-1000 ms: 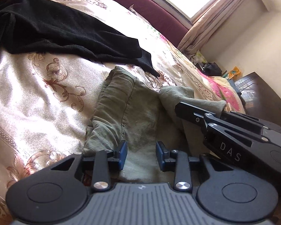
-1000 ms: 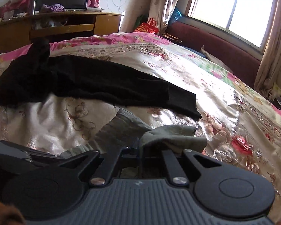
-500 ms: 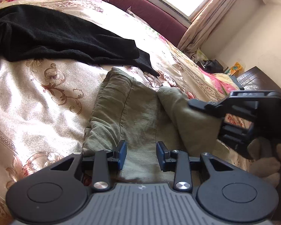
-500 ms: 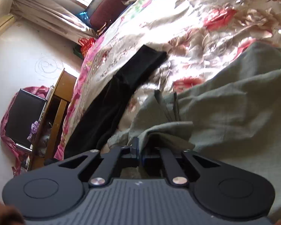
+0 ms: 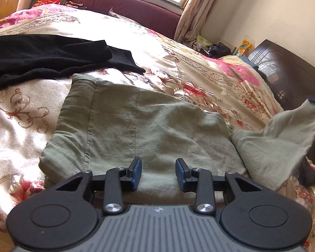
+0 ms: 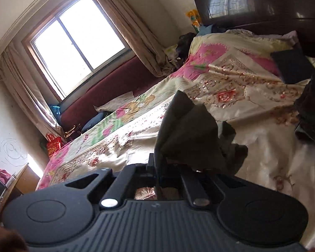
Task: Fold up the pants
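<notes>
At three o'clock of the left gripper [image 5: 158,173], whose jaws hover apart, the right gripper [image 6: 157,171], clamped on the green pants [image 5: 136,130], has drawn one leg out across the bedspread [image 5: 210,79], unfolding it.

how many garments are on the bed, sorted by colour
green: 1, the green pants, one end pinched in the right gripper
black: 1, the black garment lying behind them
total: 2

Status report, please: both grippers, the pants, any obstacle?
Left gripper open above green pants. Right gripper shut on lifted pant end. Black garment beside, not blocking.
</notes>
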`<control>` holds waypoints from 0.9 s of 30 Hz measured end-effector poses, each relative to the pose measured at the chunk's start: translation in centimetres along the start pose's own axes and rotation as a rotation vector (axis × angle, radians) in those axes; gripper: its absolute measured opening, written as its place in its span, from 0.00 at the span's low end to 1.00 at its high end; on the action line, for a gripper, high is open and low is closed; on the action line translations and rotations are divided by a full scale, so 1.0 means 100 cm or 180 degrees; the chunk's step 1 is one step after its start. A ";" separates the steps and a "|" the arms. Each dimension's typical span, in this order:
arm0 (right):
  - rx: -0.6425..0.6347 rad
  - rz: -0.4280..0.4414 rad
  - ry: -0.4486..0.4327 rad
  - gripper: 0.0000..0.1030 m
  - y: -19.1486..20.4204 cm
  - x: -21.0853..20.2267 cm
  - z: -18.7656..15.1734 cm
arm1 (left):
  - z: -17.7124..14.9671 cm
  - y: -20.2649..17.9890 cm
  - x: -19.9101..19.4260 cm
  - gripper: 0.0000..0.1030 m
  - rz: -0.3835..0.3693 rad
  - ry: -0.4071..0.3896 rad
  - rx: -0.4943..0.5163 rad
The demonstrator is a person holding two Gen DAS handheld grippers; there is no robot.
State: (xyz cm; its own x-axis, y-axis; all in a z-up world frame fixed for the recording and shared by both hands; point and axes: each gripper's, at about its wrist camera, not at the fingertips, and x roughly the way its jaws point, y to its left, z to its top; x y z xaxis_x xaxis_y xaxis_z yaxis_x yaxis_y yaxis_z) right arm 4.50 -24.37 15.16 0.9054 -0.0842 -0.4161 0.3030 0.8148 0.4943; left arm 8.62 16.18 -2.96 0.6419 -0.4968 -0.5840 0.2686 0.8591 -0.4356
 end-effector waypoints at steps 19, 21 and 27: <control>-0.3338 0.1101 0.1385 0.04 0.260 0.074 -0.272 | 0.001 0.086 -0.052 0.47 0.0120 -0.0513 -0.1137; -0.3400 0.1055 0.1366 0.04 0.253 0.072 -0.274 | 0.001 0.086 -0.049 0.48 0.0154 -0.0475 -0.1135; -0.3011 0.1153 0.1376 0.04 0.249 0.075 -0.269 | 0.004 0.082 -0.059 0.48 0.0284 -0.0715 -0.1092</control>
State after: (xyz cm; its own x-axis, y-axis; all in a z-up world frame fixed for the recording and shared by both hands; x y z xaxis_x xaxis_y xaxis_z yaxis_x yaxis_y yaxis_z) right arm 10.86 10.70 3.82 0.6583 0.3059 -0.6877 -0.4767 0.8765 -0.0665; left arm 7.28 26.20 -2.81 0.8028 -0.3505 -0.4824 -0.0255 0.7881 -0.6151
